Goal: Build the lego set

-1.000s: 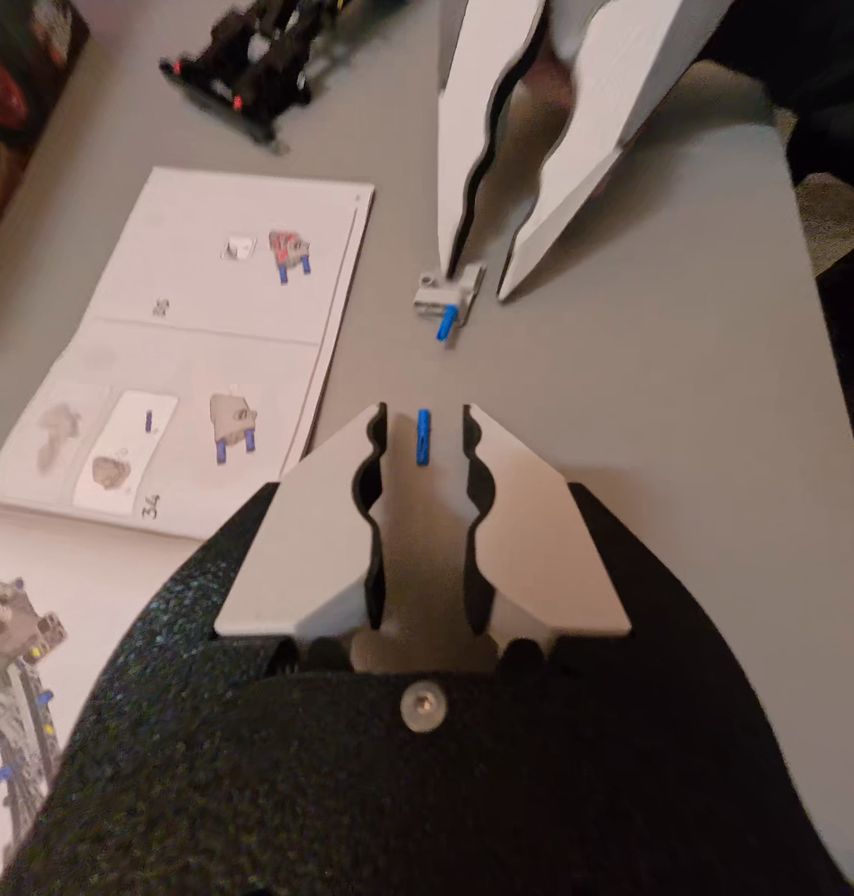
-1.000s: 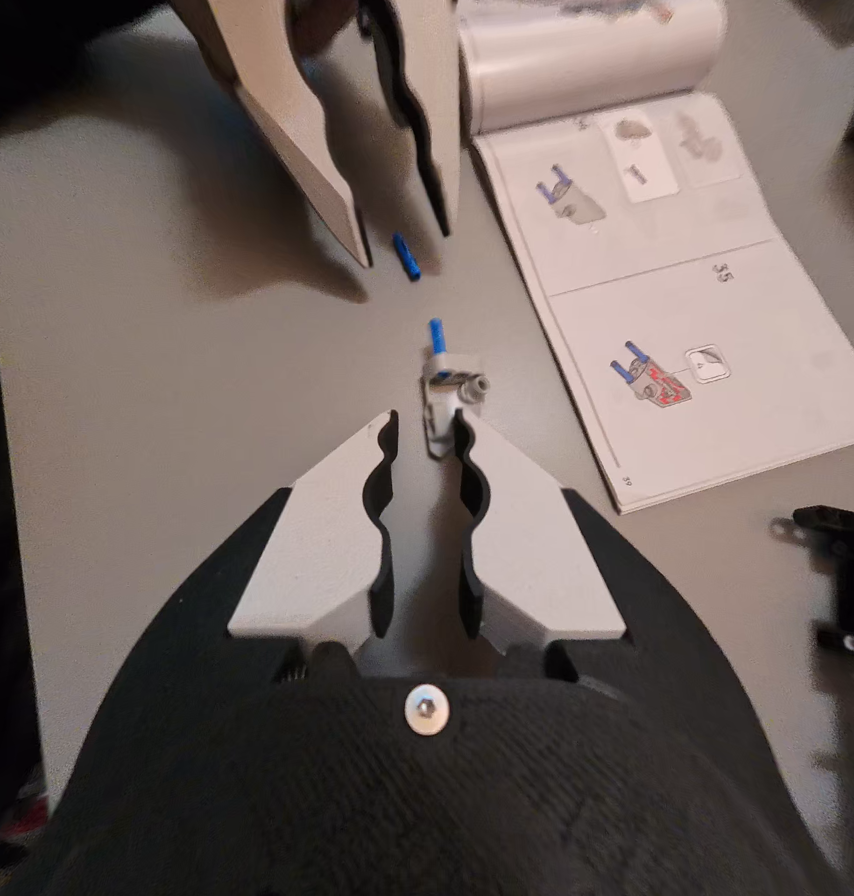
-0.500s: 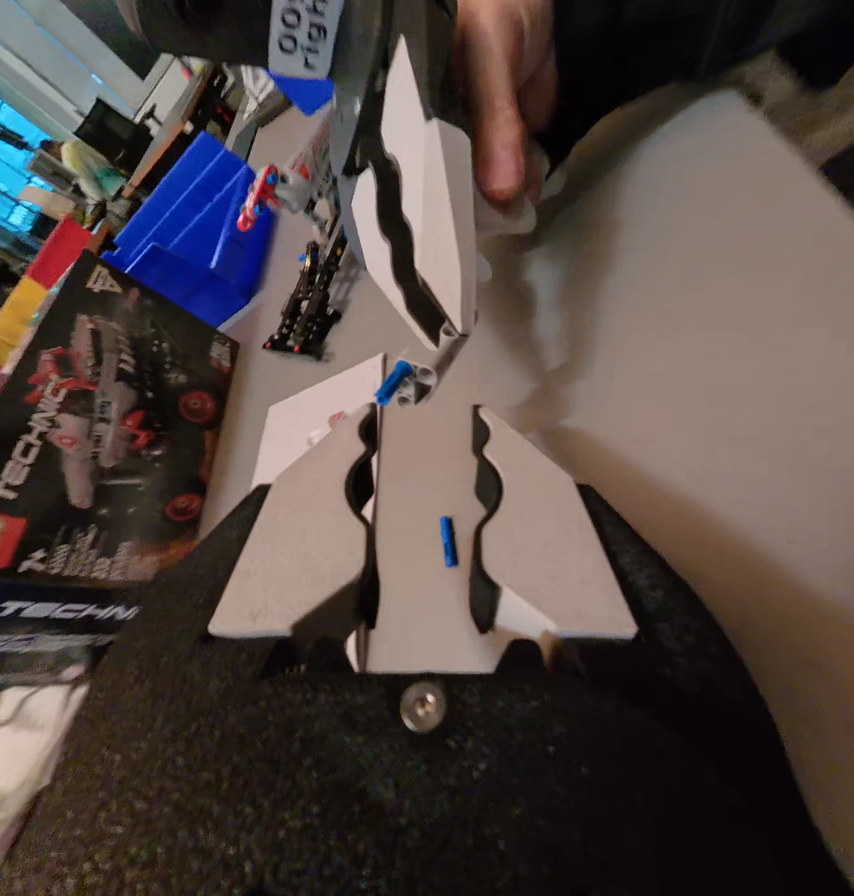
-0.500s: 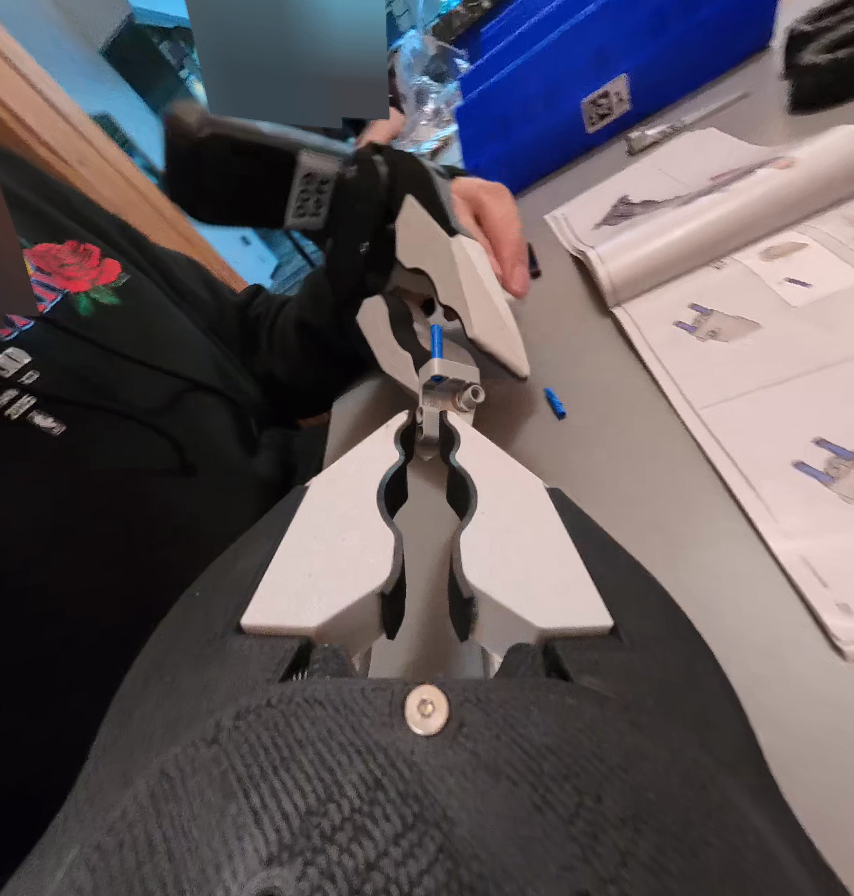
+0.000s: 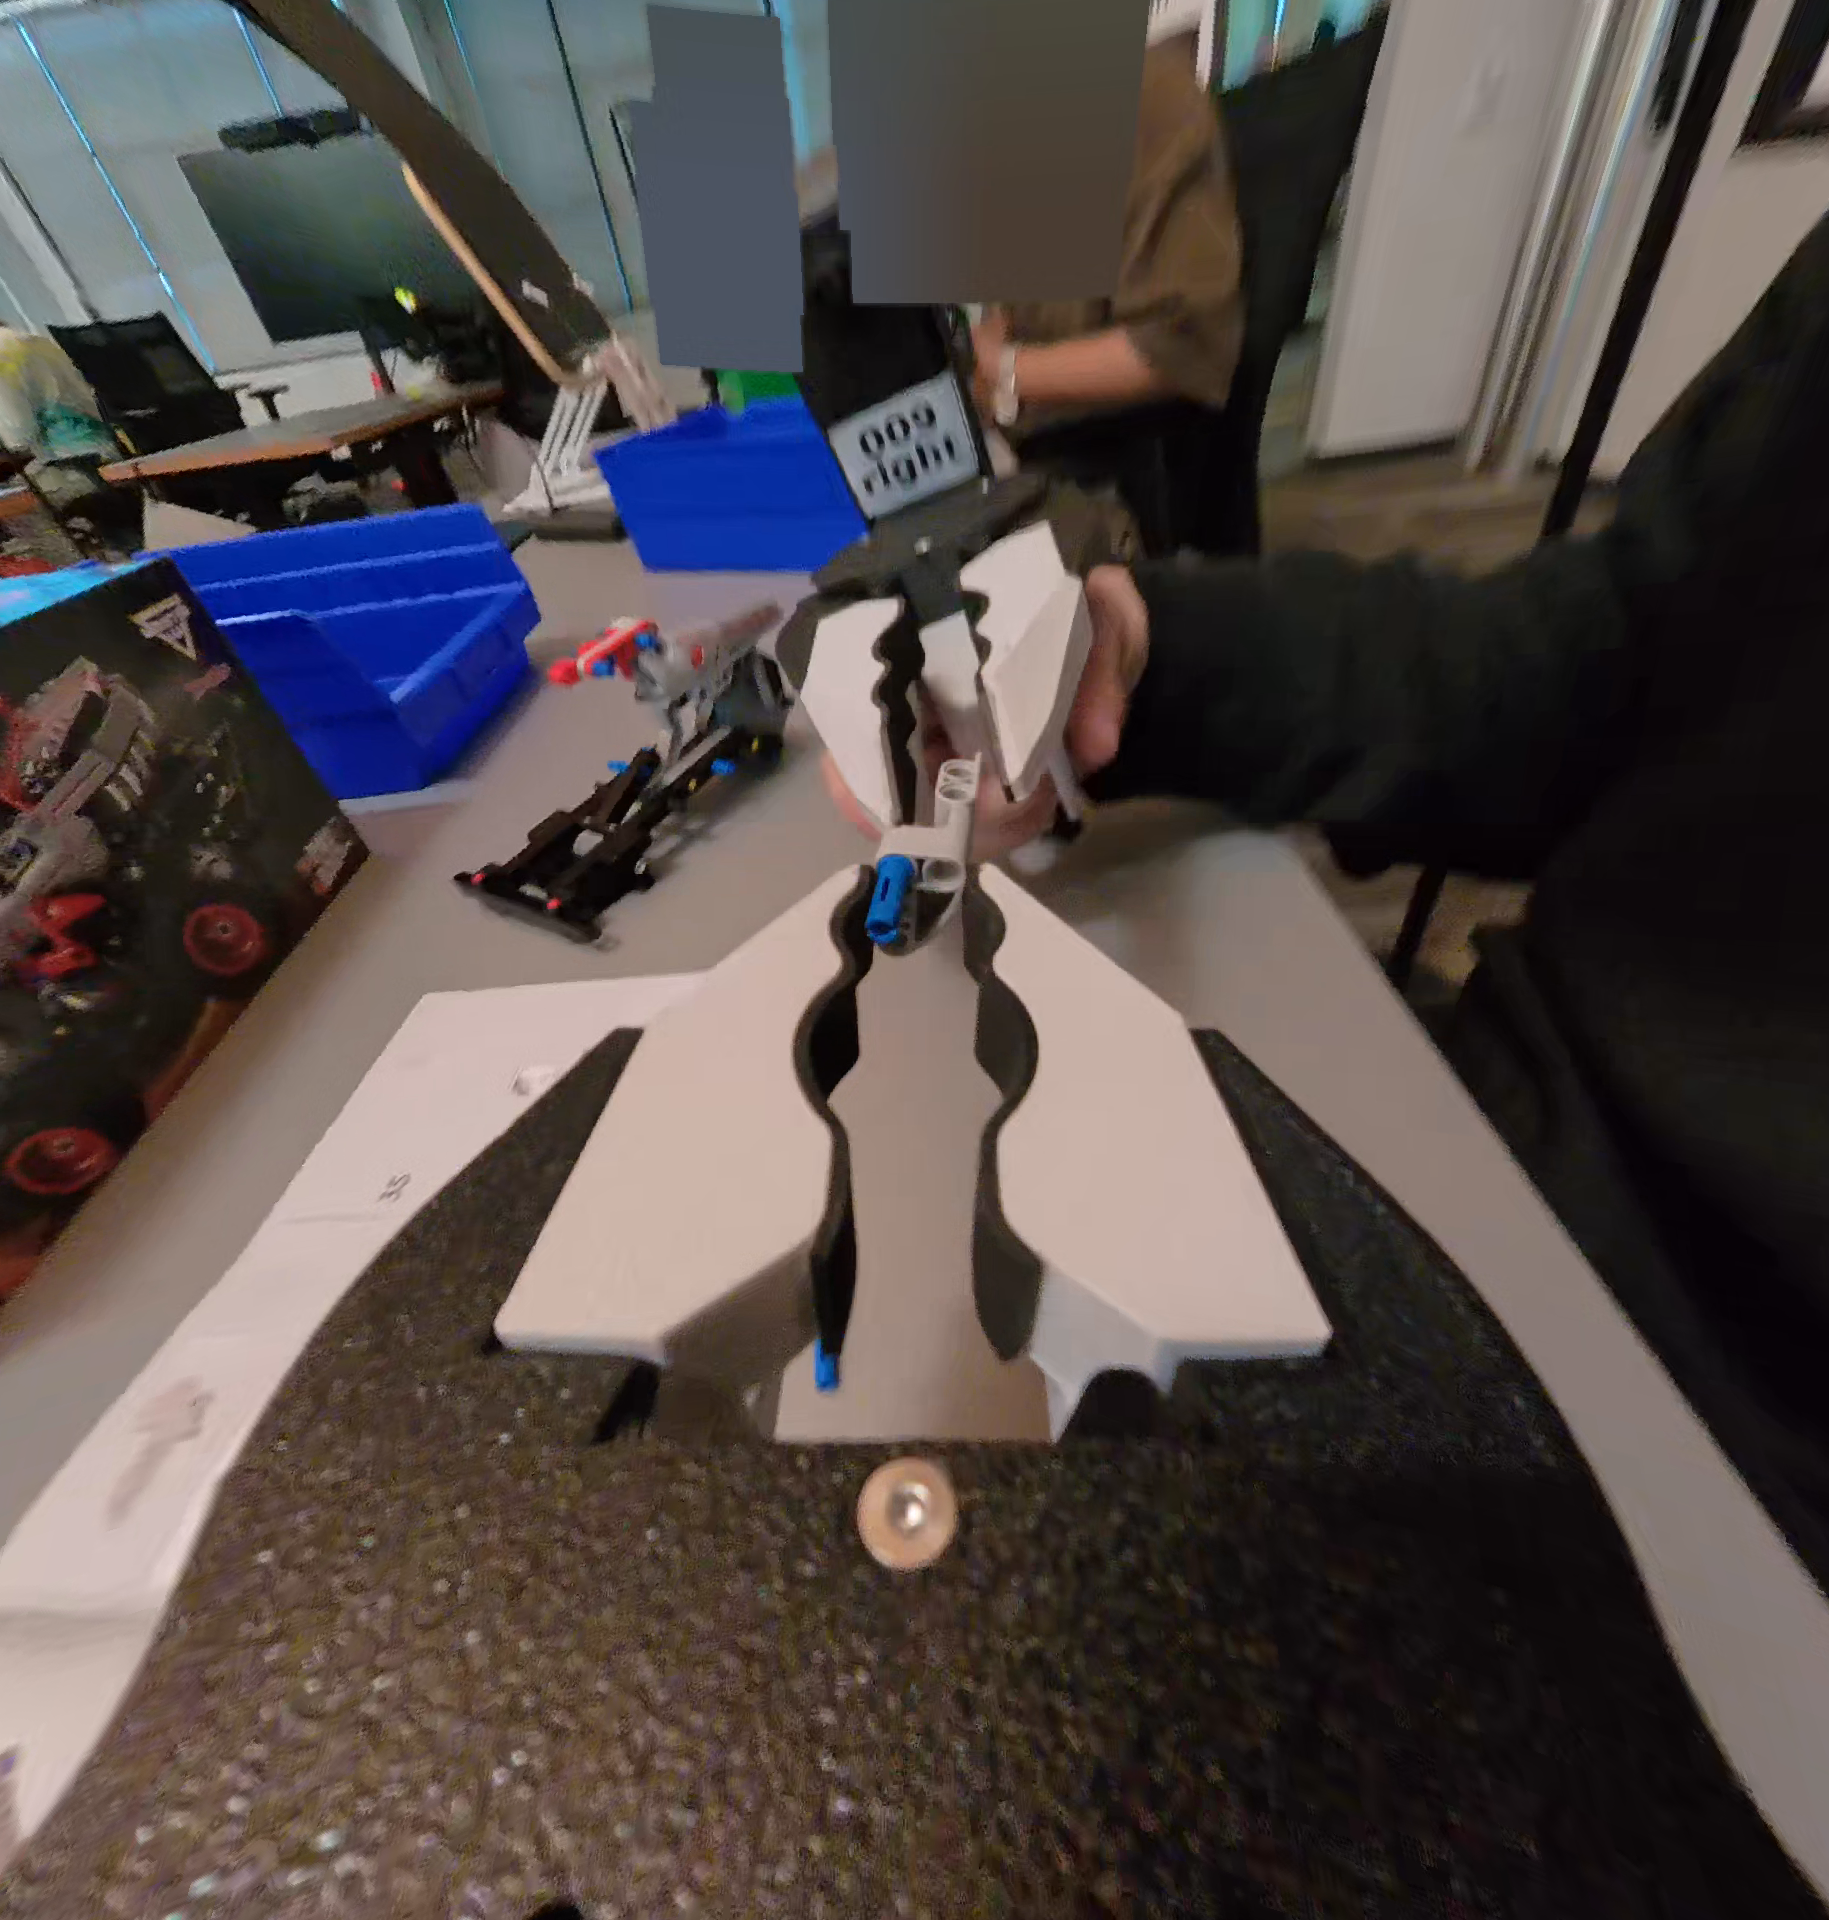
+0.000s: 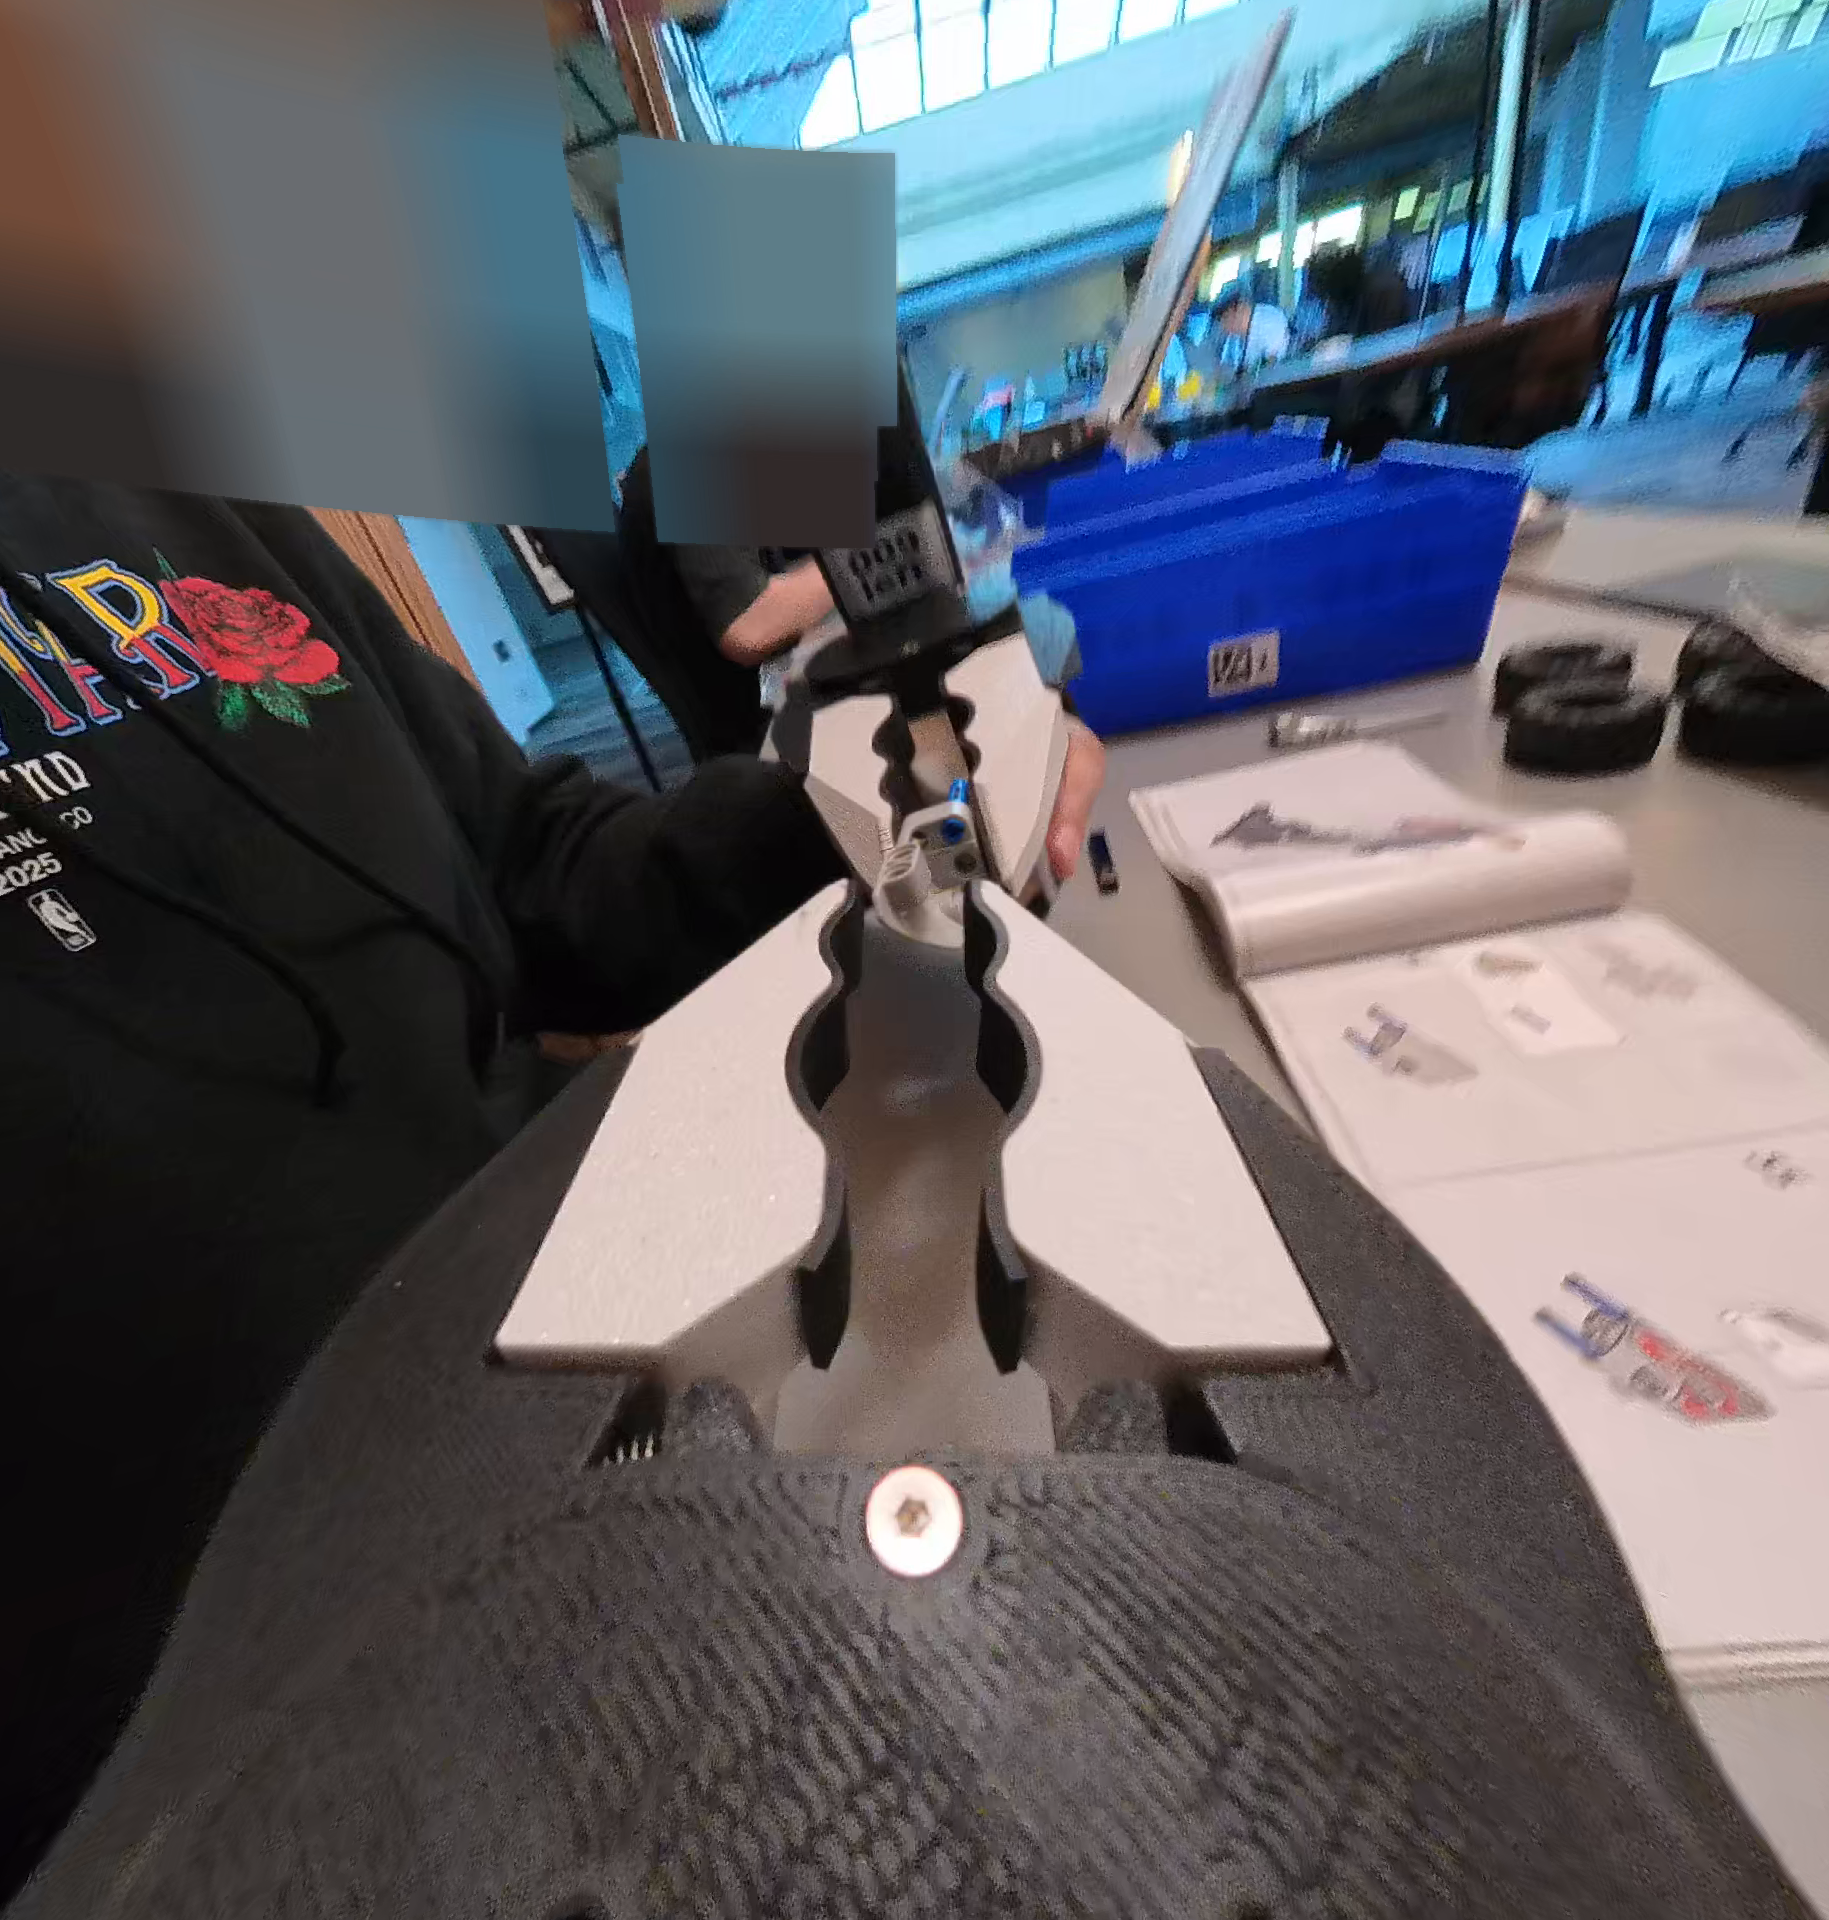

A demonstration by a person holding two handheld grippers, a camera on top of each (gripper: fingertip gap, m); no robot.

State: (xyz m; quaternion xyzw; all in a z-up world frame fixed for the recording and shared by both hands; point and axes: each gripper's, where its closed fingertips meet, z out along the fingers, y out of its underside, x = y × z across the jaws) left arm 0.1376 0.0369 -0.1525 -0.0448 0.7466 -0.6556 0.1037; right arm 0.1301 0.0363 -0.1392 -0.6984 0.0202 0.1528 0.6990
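A small grey Lego connector [image 5: 939, 871] with a blue pin [image 5: 889, 896] in it is held up above the grey table [image 5: 1305, 1060]. My left gripper [image 5: 918, 888] is shut on it at the fingertips. My right gripper [image 6: 912, 896] faces it from the other side, open, with its tips on either side of the connector's [image 6: 925, 857] other end. The right gripper also shows in the left wrist view [image 5: 941, 769], and the left gripper in the right wrist view [image 6: 931, 790]. A loose blue pin [image 5: 827, 1363] lies on the table under the left gripper.
An open instruction booklet [image 6: 1575, 1101] lies on the table's right side. Blue bins [image 5: 370, 644], the set's box [image 5: 89, 883], a black chassis assembly [image 5: 609, 831] and black tyres [image 6: 1580, 707] stand around. A person in a black hoodie [image 6: 214, 935] holds both grippers. Left and right tips are no more than a few centimetres apart. Both grippers' tips are roughly 25 cm from the black chassis assembly [image 5: 609, 831].
Both grippers have risen from the table and tilted up. The right gripper lifted the connector, then opened; the left gripper has closed on it. The loose pin stays on the table.
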